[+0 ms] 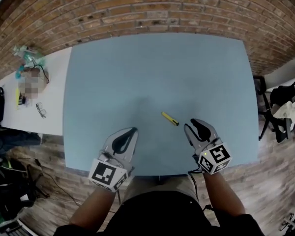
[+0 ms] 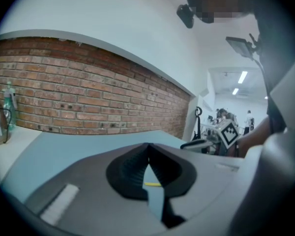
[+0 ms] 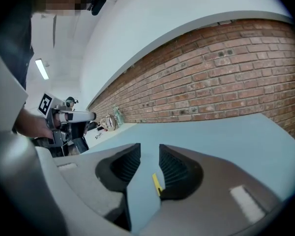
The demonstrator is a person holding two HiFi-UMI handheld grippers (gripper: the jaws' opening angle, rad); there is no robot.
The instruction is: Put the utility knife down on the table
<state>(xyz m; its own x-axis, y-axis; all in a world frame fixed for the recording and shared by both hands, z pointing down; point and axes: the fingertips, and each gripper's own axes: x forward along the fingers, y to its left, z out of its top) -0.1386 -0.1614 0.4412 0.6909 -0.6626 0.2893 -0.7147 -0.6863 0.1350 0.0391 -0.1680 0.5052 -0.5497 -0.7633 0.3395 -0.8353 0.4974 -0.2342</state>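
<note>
- Knife [image 1: 170, 118] lies flat on the table [image 1: 137, 73], just ahead of the right gripper [image 1: 194, 126] jaws and clear of them.
- Right jaws stand partly apart, empty.
- Left gripper [image 1: 133, 132] jaws meet at the tips, empty.
- Judged light, stiff and smooth; best gripped mid-handle, across its width.

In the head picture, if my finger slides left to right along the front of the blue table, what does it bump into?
left tool → yellow utility knife → right tool
</note>
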